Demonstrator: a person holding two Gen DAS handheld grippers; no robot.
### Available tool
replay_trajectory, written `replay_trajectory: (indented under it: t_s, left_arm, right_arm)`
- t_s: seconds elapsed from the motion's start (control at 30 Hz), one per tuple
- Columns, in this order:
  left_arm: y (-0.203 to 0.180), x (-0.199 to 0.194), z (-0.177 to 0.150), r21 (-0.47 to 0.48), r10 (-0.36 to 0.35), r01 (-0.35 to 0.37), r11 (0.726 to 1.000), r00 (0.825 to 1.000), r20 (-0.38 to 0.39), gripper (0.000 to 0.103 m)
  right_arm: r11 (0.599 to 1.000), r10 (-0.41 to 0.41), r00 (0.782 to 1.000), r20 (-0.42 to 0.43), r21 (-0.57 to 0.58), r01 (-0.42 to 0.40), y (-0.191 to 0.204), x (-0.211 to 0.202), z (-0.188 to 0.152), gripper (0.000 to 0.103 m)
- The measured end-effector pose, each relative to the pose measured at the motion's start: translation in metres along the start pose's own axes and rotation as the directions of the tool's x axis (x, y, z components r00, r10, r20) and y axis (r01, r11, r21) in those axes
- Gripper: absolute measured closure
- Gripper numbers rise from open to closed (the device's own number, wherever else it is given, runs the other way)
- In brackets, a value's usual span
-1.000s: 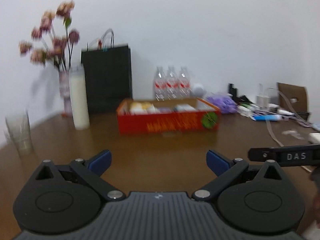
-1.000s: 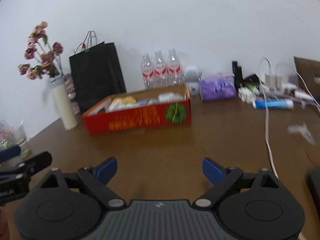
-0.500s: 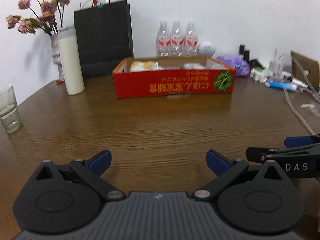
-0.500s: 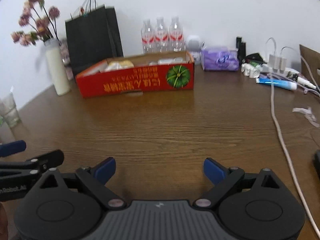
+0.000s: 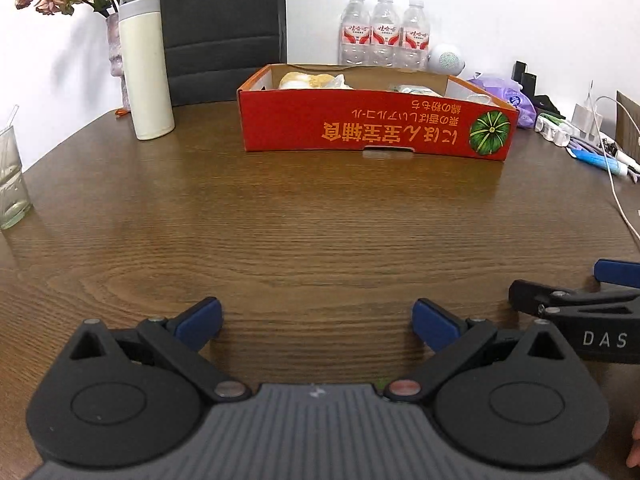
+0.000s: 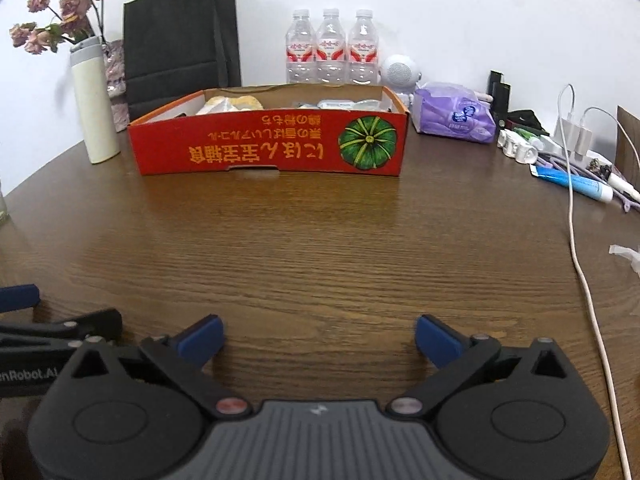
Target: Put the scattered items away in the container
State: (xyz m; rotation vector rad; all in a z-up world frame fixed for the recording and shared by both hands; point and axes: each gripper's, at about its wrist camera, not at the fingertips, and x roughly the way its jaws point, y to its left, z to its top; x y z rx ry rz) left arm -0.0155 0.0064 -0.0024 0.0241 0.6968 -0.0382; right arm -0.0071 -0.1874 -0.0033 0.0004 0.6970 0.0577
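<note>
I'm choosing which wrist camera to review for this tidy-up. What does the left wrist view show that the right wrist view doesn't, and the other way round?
Only the left wrist view shows the drinking glass at the table's left edge.

Only the right wrist view shows the full run of the white cable, the crumpled white scrap by the right edge, and the whole purple tissue pack.

Both show the red box already holding packets, the three water bottles, the cream flask, the black bag, the blue tube, and both tools empty, the right tool opening, the left tool open.
</note>
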Motion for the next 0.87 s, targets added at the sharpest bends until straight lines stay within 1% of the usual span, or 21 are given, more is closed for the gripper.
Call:
replay_trajectory:
  t_s: [0.2,0.4,0.87]
  left_arm:
    - [-0.0012,0.0007,0.0003,-0.001,0.001,-0.001,1.0,1.0,0.0,0.0]
    - [-0.0033,0.0054,0.0044,-0.018,0.02,-0.02,1.0,1.0,-0.002,0.0]
    - [-0.0023,0.0065,0.0055,-0.018,0.019,-0.019,1.0,1.0,-0.002,0.0]
  right_arm:
    - [1.0,-0.002,1.0,-0.001,-0.001,0.002,-0.0002,0.0008,0.0003,0.0]
    - [1.0,-0.005,1.0,-0.001,0.002,0.005,-0.0004,0.001,0.0006,0.0]
    - [1.0,-0.005,1.0,-0.001,0.002,0.005,-0.0006,0.0011,0.0007,0.0]
